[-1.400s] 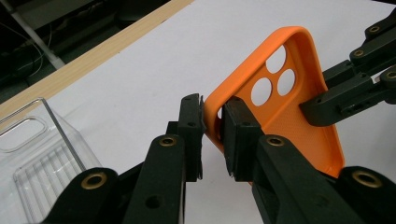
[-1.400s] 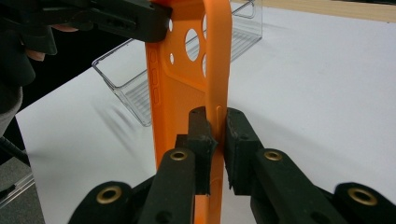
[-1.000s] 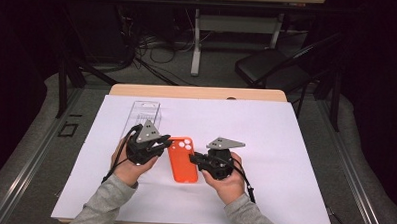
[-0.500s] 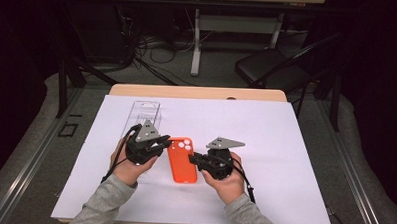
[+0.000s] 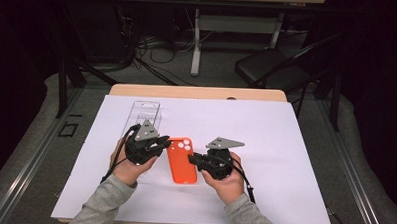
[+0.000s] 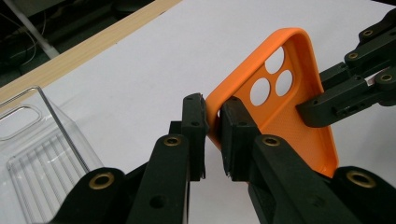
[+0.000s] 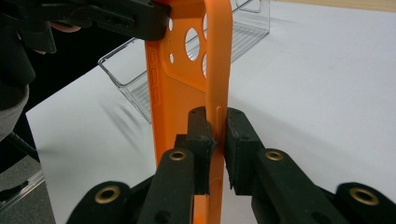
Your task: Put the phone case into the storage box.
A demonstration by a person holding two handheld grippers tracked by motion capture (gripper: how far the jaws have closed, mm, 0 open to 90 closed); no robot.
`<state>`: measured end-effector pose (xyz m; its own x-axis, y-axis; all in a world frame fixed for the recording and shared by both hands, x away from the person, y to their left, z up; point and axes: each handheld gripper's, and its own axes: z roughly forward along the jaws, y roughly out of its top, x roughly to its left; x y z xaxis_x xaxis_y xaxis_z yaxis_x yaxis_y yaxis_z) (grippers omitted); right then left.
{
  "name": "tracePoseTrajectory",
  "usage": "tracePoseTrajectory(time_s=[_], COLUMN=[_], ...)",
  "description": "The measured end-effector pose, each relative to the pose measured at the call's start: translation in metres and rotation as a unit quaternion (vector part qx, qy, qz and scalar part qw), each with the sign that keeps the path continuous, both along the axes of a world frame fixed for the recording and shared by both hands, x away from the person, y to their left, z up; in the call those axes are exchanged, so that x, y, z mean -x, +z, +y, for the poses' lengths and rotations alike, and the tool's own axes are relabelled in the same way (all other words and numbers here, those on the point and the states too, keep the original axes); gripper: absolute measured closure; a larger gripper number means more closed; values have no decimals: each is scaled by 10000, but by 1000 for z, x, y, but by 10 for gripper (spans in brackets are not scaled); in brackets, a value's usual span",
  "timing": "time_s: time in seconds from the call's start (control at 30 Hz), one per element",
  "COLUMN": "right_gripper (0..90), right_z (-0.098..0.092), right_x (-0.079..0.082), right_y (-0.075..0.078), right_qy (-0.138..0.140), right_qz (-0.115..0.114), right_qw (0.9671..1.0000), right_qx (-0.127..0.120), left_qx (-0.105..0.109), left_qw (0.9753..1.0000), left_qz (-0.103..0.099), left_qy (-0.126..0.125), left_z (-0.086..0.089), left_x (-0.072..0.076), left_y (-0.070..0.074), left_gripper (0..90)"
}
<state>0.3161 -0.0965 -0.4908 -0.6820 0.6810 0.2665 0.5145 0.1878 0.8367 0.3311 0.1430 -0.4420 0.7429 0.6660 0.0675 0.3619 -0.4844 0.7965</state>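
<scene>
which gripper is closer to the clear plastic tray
Left. The left gripper sits just below the clear tray; the right gripper is beyond the orange phone case.

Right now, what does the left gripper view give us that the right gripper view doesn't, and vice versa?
Left gripper view: the inside of the orange phone case, with its three camera holes, and the left gripper shut on the case's corner edge; the wooden table edge runs behind. Right gripper view: the case edge-on, standing upright, with the right gripper shut on its side wall, and a grey sleeve at left. Both: the case held by both grippers, the clear plastic tray and the white sheet under it.
</scene>
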Motion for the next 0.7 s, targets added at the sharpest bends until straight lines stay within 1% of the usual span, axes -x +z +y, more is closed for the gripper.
tracePoseTrajectory(time_s=[0.27,0.7], right_gripper=[801,715], right_z=[1,1], right_x=[-1,-1], right_y=[-1,0], right_qy=[21,64], right_qz=[2,32], right_qw=[10000,9999], right_qx=[-27,-82], left_qx=[-16,-49], left_qw=[10000,10000], left_qz=[-13,-5], left_qy=[7,44], left_z=[1,3], left_x=[-1,-3], left_y=[-1,-2], left_gripper=[815,815])
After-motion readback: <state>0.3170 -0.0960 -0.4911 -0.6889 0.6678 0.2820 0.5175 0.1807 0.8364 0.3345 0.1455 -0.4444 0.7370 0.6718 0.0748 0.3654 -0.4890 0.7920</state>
